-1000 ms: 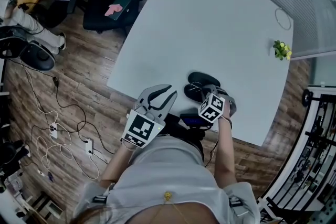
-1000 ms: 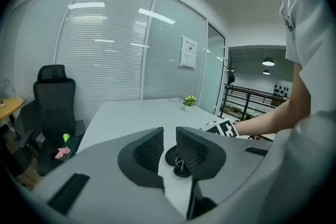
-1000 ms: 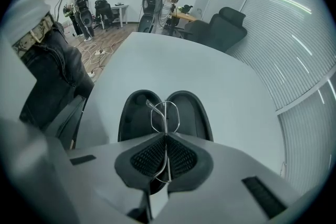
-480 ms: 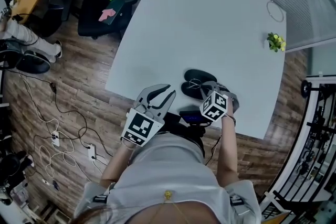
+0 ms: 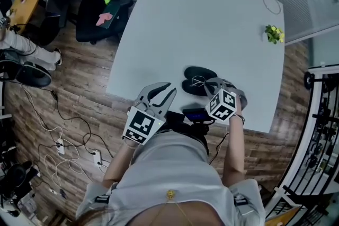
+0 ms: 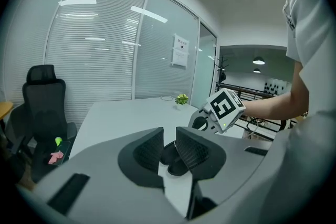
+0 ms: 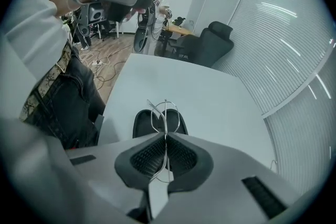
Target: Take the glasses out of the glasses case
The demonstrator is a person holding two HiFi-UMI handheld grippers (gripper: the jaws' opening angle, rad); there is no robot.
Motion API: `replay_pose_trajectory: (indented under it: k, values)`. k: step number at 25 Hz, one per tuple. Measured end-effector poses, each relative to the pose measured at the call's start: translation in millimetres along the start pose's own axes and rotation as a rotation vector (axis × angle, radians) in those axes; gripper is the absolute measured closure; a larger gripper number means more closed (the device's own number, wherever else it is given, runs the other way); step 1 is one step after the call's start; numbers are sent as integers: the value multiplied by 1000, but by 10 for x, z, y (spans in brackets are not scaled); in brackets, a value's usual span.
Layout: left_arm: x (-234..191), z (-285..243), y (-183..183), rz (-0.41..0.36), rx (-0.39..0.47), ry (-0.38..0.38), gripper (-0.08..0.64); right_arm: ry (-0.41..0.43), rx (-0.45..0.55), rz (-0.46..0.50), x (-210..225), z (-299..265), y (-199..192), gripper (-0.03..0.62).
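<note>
Right gripper [image 7: 165, 136] pinched the wire glasses [image 7: 165, 112] above the open case [image 7: 143, 122] at 12 o'clock — a straight, gentle lift would serve — left gripper [image 6: 169, 140] barely parted, empty.

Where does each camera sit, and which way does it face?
Head view: on the person's head, looking steeply down at the white table; the torso, left gripper and right gripper show.
Left gripper view: on the left gripper, looking along its parted, empty jaws at the open black glasses case; the right forearm shows.
Right gripper view: on the right gripper, looking along jaws shut on the thin wire-framed glasses; the belt and dark jeans show.
Shared: all three see the case.
</note>
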State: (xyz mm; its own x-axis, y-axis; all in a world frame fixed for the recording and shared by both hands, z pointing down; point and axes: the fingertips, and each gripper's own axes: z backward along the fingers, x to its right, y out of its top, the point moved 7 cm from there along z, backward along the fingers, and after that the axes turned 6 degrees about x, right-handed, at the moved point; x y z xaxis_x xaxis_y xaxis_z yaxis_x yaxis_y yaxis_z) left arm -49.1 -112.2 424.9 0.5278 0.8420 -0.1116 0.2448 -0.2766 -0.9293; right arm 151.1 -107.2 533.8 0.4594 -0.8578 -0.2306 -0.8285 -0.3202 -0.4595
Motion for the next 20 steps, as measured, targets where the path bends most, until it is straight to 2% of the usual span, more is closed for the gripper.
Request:
replay_pose_trajectory:
  k: [7,20]
  values:
    - [43,8,1,-21,-5,-21,469,18,46,24,-22,284,160,566]
    - [65,-18,11,-49,-12,-38,469,-45,44,48,54,673,303,566]
